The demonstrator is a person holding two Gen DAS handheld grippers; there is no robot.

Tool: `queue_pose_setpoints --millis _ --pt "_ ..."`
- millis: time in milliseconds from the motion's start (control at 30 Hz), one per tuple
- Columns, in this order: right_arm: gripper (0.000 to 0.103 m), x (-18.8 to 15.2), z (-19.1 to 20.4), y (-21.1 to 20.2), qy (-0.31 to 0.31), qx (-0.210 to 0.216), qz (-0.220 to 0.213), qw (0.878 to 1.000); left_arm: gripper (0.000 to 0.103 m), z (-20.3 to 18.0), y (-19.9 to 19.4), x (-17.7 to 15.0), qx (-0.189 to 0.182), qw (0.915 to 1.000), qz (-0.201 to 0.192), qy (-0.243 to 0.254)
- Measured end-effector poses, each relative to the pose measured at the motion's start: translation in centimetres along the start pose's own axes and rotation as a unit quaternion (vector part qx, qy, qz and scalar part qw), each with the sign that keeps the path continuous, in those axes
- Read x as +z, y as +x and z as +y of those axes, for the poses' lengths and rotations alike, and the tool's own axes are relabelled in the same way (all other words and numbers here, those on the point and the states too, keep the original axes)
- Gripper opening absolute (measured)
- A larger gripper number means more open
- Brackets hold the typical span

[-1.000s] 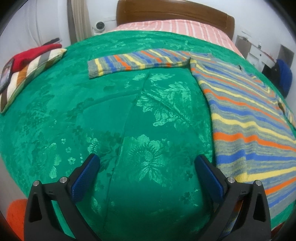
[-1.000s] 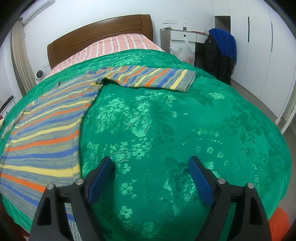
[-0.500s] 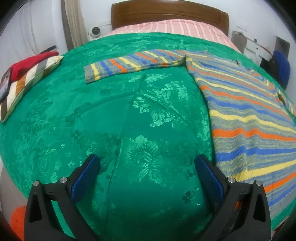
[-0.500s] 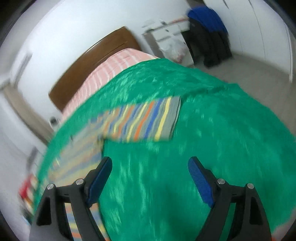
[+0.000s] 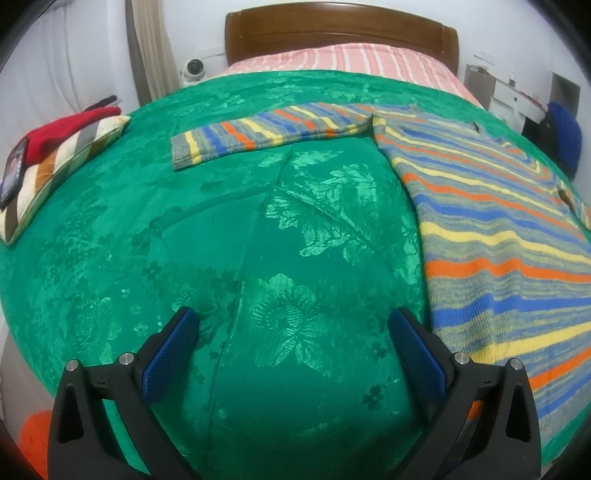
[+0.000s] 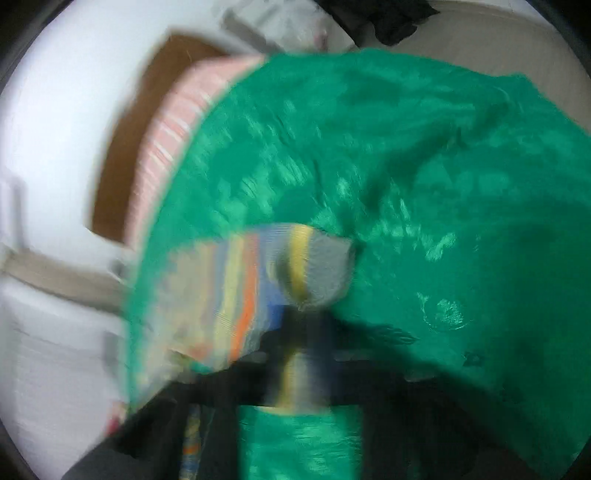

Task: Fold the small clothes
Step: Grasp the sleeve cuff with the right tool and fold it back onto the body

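Note:
A striped knit sweater (image 5: 491, 221) in grey, blue, yellow and orange lies flat on the green bedspread (image 5: 221, 221), its left sleeve (image 5: 266, 131) stretched out to the left. My left gripper (image 5: 291, 343) is open and empty, low over the bedspread, left of the sweater's body. The right wrist view is heavily blurred. There my right gripper (image 6: 303, 332) has its fingers closed together on the cuff of the other sleeve (image 6: 310, 266), which bunches up above the bedspread (image 6: 443, 184).
A striped cushion (image 5: 62, 158) with a red cloth and a phone (image 5: 13, 168) lies at the bed's left edge. The wooden headboard (image 5: 340, 33) and pink striped sheet are at the far end. A desk and blue garment stand at the right.
My right gripper swung to the right sleeve, closed on its cuff and lifted it. My left gripper stayed open and shifted only slightly.

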State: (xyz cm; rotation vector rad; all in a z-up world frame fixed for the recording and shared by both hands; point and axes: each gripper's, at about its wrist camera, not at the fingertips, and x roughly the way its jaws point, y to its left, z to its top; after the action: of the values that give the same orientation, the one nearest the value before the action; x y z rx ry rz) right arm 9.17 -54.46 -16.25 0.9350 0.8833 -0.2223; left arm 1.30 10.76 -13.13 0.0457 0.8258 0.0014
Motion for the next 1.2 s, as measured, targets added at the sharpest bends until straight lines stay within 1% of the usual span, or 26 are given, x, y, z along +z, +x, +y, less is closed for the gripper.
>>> queue_pose_setpoints --millis 67,100,133,200,267,300,333,400,467,533,567,600,633,700,767,800,867,933,1000,1033,1067,1200 --pt "0.005 0.3 2.0 -0.7 -0.031 -0.043 -0.018 0.998 0.103 0.0 0.0 0.0 -0.001 1.0 0.001 -0.001" --pt "0.005 0.5 3.4 -1.4 -0.054 -0.065 -0.034 0.996 0.103 0.1 0.0 0.1 -0.002 1.0 0.002 -0.001" --pt "0.005 0.8 5.4 -2.3 -0.08 -0.078 -0.054 0.992 0.103 0.1 0.0 0.1 -0.002 1.0 0.002 -0.002" --pt "0.005 1.3 9.9 -4.2 -0.123 -0.076 -0.085 0.986 0.103 0.1 0.1 0.1 -0.003 1.0 0.002 -0.002" --pt "0.005 1.3 15.7 -5.7 -0.169 -0.041 -0.103 0.979 0.103 0.1 0.2 0.3 -0.005 1.0 0.002 -0.001" --pt "0.005 0.9 19.6 -6.2 -0.195 -0.011 -0.104 0.975 0.103 0.2 0.2 0.3 -0.007 1.0 0.002 -0.001" --pt "0.005 0.2 22.2 -6.4 -0.211 0.011 -0.099 0.972 0.103 0.2 0.3 0.4 -0.008 1.0 0.002 0.0" --pt "0.005 -1.4 27.7 -5.9 -0.24 0.061 -0.079 0.966 0.103 0.2 0.4 0.5 -0.011 0.9999 0.003 0.001" --pt "0.006 -3.8 32.5 -4.2 -0.254 0.108 -0.047 0.96 0.103 0.3 0.4 0.5 -0.013 0.9999 0.003 0.002" --pt "0.013 -6.4 36.1 -1.5 -0.254 0.161 -0.004 0.954 0.103 0.2 0.3 0.4 -0.013 0.9999 0.002 0.005" --pt "0.035 -7.8 37.4 0.4 -0.25 0.19 0.03 0.949 0.103 0.2 0.3 0.4 -0.014 0.9999 0.002 0.006" --pt "0.063 -8.8 38.0 1.6 -0.244 0.206 0.051 0.946 0.103 0.3 0.3 0.4 -0.014 0.9999 0.001 0.007" --pt "0.068 -10.1 38.2 2.8 -0.234 0.223 0.066 0.944 0.103 0.3 0.3 0.4 -0.015 0.9999 0.002 0.007" --pt "0.068 -11.7 37.7 3.9 -0.222 0.233 0.078 0.944 0.103 0.3 0.3 0.4 -0.015 0.9999 0.002 0.007" --pt "0.068 -12.5 36.1 4.3 -0.223 0.225 0.083 0.945 0.103 0.3 0.4 0.4 -0.015 0.9999 0.002 0.007" --pt "0.068 -12.4 35.1 4.3 -0.227 0.208 0.076 0.948 0.103 0.3 0.3 0.4 -0.014 0.9999 0.002 0.007" --pt "0.068 -12.2 32.1 3.8 -0.248 0.161 0.059 0.953 0.103 0.3 0.4 0.4 -0.013 0.9999 0.001 0.006" --pt "0.068 -12.9 28.8 2.9 -0.273 0.123 0.061 0.952 0.103 0.3 0.4 0.4 -0.011 0.9999 0.0 0.006" --pt "0.068 -13.8 25.4 2.0 -0.306 0.089 0.06 0.946 0.103 0.2 0.3 0.4 -0.009 0.9999 0.0 0.005" --pt "0.068 -14.5 23.6 1.3 -0.329 0.069 0.053 0.94 0.103 0.2 0.3 0.4 -0.009 0.9999 0.0 0.005" --pt "0.068 -15.3 21.7 0.4 -0.352 0.048 0.04 0.934 0.103 0.2 0.3 0.4 -0.008 1.0 0.0 0.004" --pt "0.068 -17.2 15.2 -2.6 -0.387 -0.023 -0.018 0.922 0.103 0.1 0.4 0.3 -0.007 1.0 -0.003 0.001"
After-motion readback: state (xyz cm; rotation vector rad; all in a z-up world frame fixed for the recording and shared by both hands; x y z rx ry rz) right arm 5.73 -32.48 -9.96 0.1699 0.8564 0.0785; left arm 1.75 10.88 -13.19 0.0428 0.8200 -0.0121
